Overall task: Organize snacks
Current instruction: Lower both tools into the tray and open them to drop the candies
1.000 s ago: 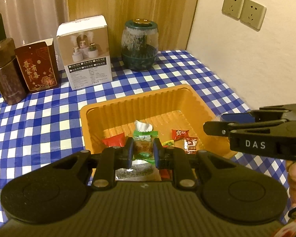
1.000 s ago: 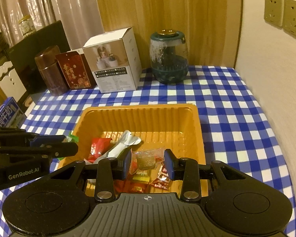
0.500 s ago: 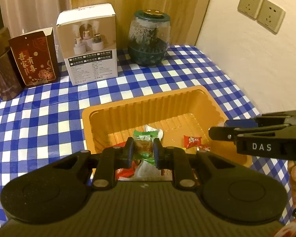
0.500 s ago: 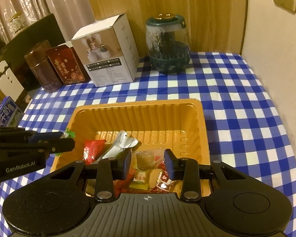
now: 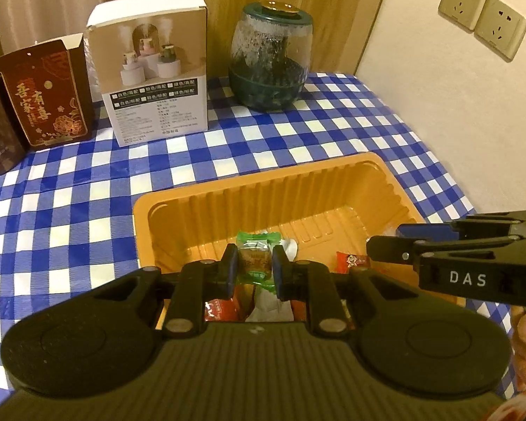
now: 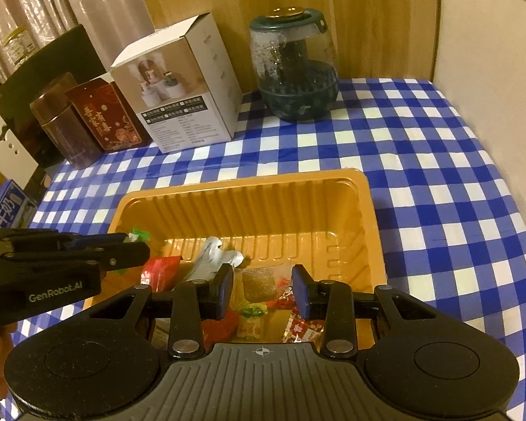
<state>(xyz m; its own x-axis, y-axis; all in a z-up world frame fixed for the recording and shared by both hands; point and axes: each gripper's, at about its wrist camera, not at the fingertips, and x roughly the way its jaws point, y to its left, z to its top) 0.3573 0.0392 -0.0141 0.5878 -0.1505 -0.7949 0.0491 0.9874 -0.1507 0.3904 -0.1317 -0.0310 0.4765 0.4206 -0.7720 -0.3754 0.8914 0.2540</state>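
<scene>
An orange plastic tray sits on the blue checked tablecloth and holds several wrapped snacks. My left gripper is shut on a green-wrapped candy and holds it above the tray's near left part. My right gripper is open over the tray's near right part, above a clear-wrapped brown snack and red and yellow wrappers. A silver packet and a red packet lie in the tray. The right gripper shows in the left wrist view; the left gripper shows in the right wrist view.
At the back stand a white product box, a glass jar with a green base, a red gift box and a brown tin. A wall borders the table on the right. A blue carton lies far left.
My left gripper has lifted and moved back with the green candy. My right gripper has risen slightly over the tray, jaws still open.
</scene>
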